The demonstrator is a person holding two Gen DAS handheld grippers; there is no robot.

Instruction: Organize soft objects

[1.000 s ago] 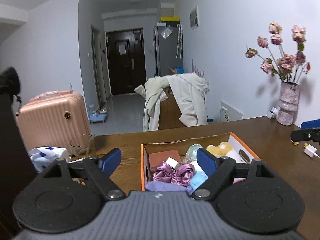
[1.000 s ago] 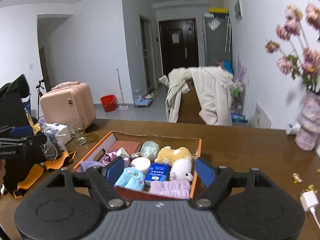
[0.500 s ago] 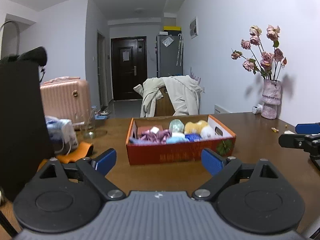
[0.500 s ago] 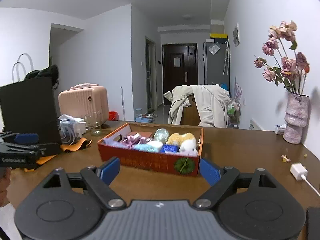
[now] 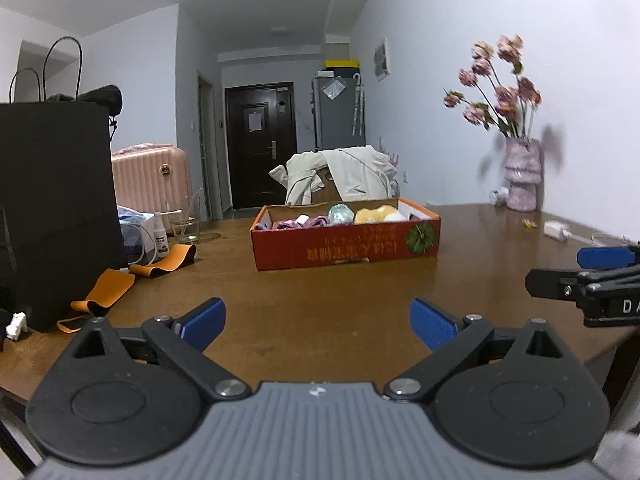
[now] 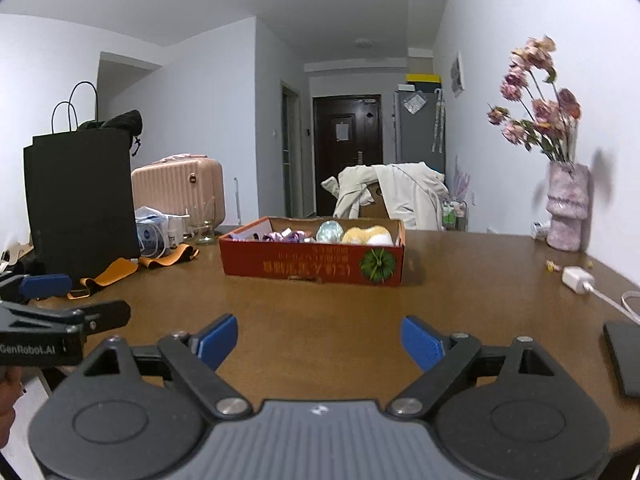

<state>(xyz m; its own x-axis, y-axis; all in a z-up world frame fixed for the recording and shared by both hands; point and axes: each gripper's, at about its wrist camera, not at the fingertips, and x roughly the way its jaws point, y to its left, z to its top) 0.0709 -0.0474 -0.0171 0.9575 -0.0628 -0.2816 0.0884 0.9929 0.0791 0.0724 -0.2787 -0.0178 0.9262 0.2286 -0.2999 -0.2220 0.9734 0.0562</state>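
Observation:
An orange cardboard box (image 5: 344, 246) (image 6: 312, 266) stands on the brown table, filled with soft items: a yellow plush (image 5: 378, 214) (image 6: 366, 236), a pale green ball (image 5: 340, 213) (image 6: 330, 231) and purple fabric (image 5: 308, 222) (image 6: 288, 236). My left gripper (image 5: 318, 324) is open and empty, low over the table's near edge, well short of the box. My right gripper (image 6: 320, 342) is open and empty too, also back from the box. Each gripper shows at the edge of the other's view.
A black paper bag (image 5: 56, 208) (image 6: 80, 196), orange straps (image 5: 132, 276) (image 6: 120, 270), a glass (image 5: 186, 224) and a plastic bag stand at left. A vase of pink flowers (image 5: 520, 184) (image 6: 566, 208), a white charger (image 6: 576, 278) and a dark phone (image 6: 626, 356) are at right.
Both grippers have pulled back and down from over the box to the table's near edge. The box now looks smaller and farther. Both stay open and empty.

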